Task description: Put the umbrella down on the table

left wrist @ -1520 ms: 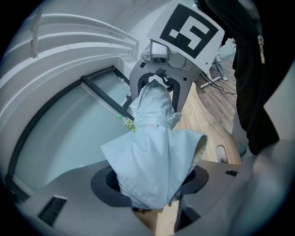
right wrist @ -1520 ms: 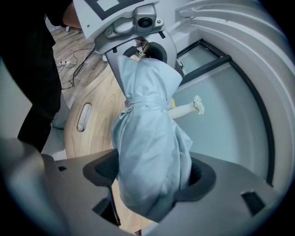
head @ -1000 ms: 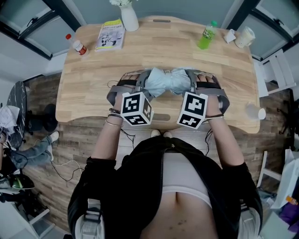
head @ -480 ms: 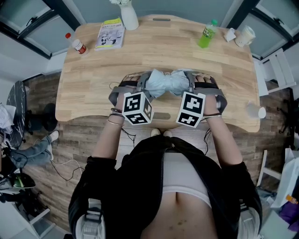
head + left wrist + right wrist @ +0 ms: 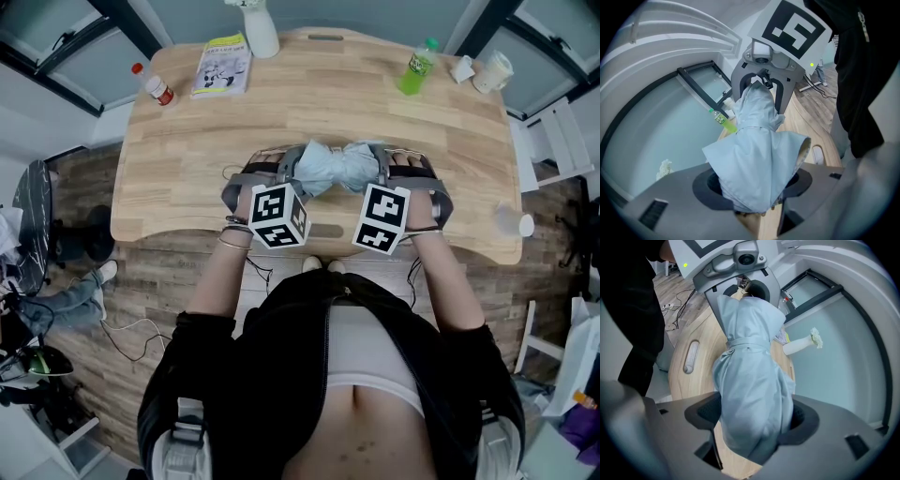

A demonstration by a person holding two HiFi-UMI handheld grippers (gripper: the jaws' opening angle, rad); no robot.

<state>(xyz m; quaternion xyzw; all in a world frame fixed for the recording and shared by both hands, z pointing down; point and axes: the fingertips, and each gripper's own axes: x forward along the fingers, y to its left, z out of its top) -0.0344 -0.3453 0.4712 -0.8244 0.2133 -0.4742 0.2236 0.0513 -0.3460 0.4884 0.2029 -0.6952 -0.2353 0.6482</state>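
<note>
head view, umbrella: folded pale-blue umbrella is hanging crosswise over the near middle of the wooden table; can't tell if it's touching the top
head view, grippers: left gripper and right gripper are each holding one end
head view, far edge: green bottle, booklet, red-capped bottle and white vase are standing well apart from the umbrella
left gripper view, jaws: both pads are pressing on the bunched canopy fabric; the right gripper is facing in from the far end
right gripper view, jaws: pads are clamping the strapped end of the fabric; the table is showing below
</note>
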